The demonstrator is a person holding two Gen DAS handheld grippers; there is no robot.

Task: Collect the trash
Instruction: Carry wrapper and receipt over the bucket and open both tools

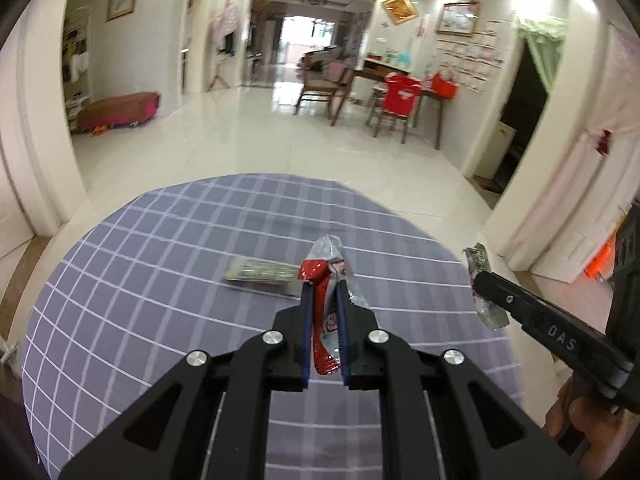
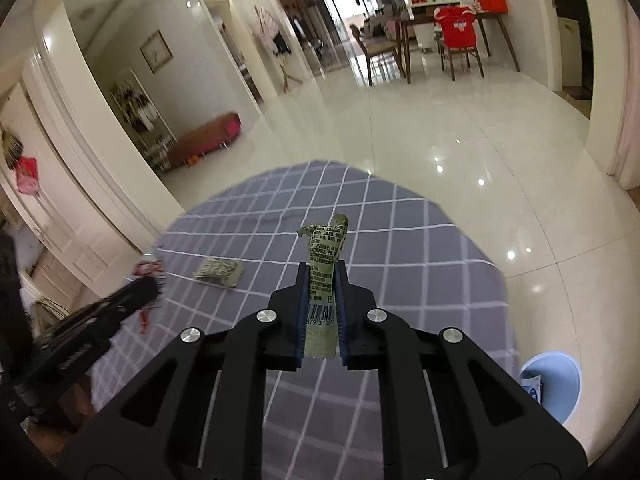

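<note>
My left gripper is shut on a red and white wrapper and holds it above the round table with the grey checked cloth. My right gripper is shut on an olive green printed wrapper with a barcode, also above the cloth. A third green wrapper lies flat on the cloth beyond the left gripper; it also shows in the right wrist view. The right gripper shows at the right of the left wrist view, and the left gripper at the left of the right wrist view.
A light blue bin stands on the white tiled floor right of the table, with something inside. A wooden dining table and chairs stand far across the room. A low brown bench sits by the left wall.
</note>
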